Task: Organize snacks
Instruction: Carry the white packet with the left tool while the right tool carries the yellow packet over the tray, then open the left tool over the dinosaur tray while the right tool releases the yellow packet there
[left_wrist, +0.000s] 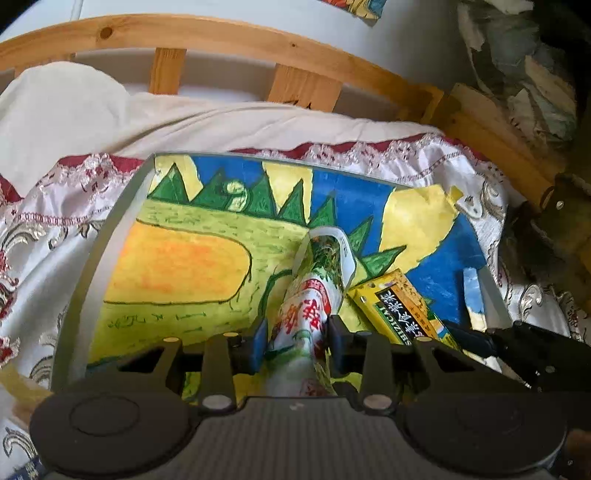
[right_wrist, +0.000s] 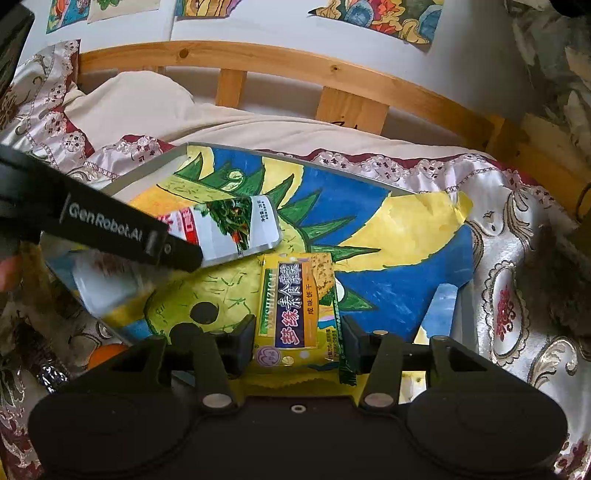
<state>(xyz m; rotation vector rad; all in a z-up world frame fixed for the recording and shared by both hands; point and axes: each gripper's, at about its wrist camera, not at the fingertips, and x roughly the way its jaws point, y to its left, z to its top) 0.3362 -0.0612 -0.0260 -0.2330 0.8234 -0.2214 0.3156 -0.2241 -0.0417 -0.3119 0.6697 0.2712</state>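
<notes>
Gripping white snack pouch (left_wrist: 308, 306) in my left fingers (left_wrist: 297, 341) | yellow snack packet (right_wrist: 295, 310) pinched in my right fingers (right_wrist: 297, 343) | both over painted tray (left_wrist: 110, 229) on bed

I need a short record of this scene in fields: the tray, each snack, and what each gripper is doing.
tray: grey-rimmed tray lined with a dinosaur drawing, lying on an embroidered cloth
left gripper: shut on the white snack pouch, held over the tray
right gripper: shut on the yellow biscuit packet, low over the tray
spacing: pouch and packet close together, contact unclear
</notes>
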